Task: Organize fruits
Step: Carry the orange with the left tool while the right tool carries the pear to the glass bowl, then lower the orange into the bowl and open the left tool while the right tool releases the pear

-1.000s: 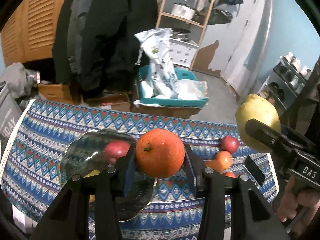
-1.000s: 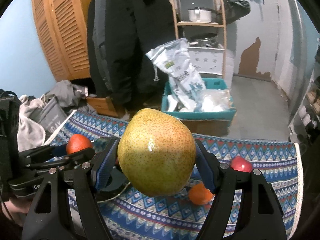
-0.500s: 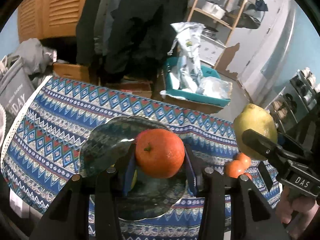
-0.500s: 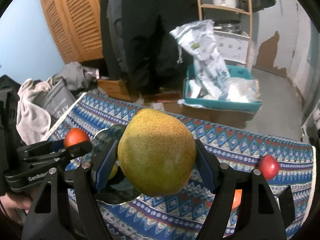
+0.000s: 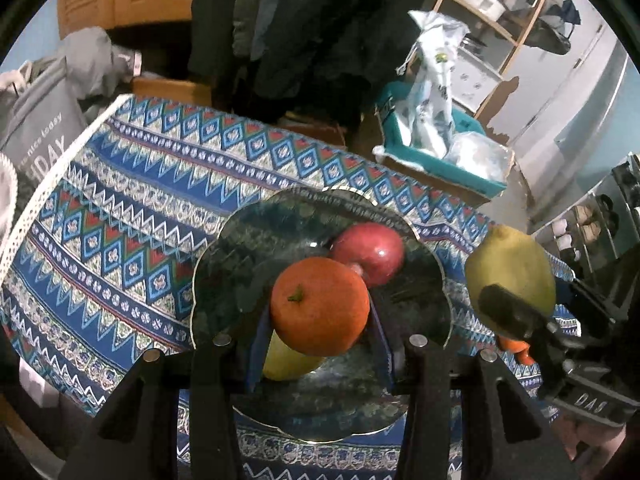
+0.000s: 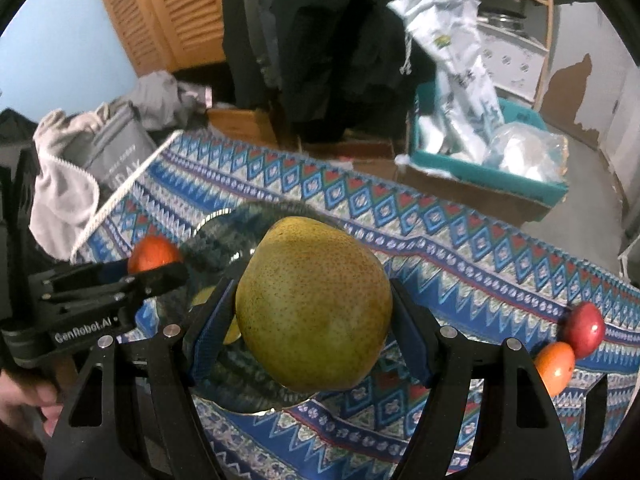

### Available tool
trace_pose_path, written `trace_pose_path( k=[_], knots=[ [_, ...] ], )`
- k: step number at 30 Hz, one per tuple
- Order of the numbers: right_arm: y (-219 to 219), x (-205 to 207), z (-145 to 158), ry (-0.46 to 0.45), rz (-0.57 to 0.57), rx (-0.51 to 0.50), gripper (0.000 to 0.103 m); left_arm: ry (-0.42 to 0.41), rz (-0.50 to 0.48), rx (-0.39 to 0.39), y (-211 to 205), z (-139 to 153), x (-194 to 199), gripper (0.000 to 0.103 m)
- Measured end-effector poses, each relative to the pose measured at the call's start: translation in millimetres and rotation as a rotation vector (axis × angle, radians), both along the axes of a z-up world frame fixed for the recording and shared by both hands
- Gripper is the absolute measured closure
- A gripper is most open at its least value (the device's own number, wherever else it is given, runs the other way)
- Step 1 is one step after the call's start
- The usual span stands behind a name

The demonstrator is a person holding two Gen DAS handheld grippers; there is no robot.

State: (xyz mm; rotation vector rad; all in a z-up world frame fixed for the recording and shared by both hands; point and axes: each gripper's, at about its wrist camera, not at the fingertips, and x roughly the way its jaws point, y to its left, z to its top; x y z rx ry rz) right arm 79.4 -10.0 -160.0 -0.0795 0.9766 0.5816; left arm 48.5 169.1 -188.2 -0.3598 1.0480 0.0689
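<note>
My left gripper [image 5: 318, 322] is shut on an orange [image 5: 319, 306] and holds it just above a dark glass plate [image 5: 248, 248]. On that plate lie a red apple [image 5: 370, 250] and a yellow fruit [image 5: 286, 362], the latter partly hidden behind the orange. My right gripper [image 6: 312, 320] is shut on a large yellow-green pear [image 6: 314, 306], over the plate's near right edge [image 6: 224, 240]. In the left wrist view the pear [image 5: 514, 270] hangs to the right of the plate. The orange [image 6: 154, 254] shows at the left in the right wrist view.
A patterned blue cloth [image 5: 120, 208] covers the table. A red apple [image 6: 584, 330] and an orange fruit [image 6: 554, 366] lie on it at the right. Beyond the far edge stand a teal bin with bags [image 6: 480, 152], a grey bag [image 6: 116, 156], dark coats and shelves.
Both grippers have come down and forward toward the plate with their fruit. The plate now lies right under the orange, and the red apple on it shows behind the orange.
</note>
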Motion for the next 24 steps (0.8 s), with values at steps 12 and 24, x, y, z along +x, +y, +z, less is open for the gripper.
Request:
trace_pose_path(
  k=[12, 24],
  knots=[
    [17.5, -6.3, -40.7, 0.088, 0.055, -0.067, 0.028, 0.090, 0.023, -0.017, 7.5, -30.9, 5.3, 0.057],
    [21.9, -3.1, -61.6, 0.148, 0.064, -0.095, 0.028, 0.108, 0.045, 0.005, 11.7, -34.8, 4.2, 0.057]
  ],
)
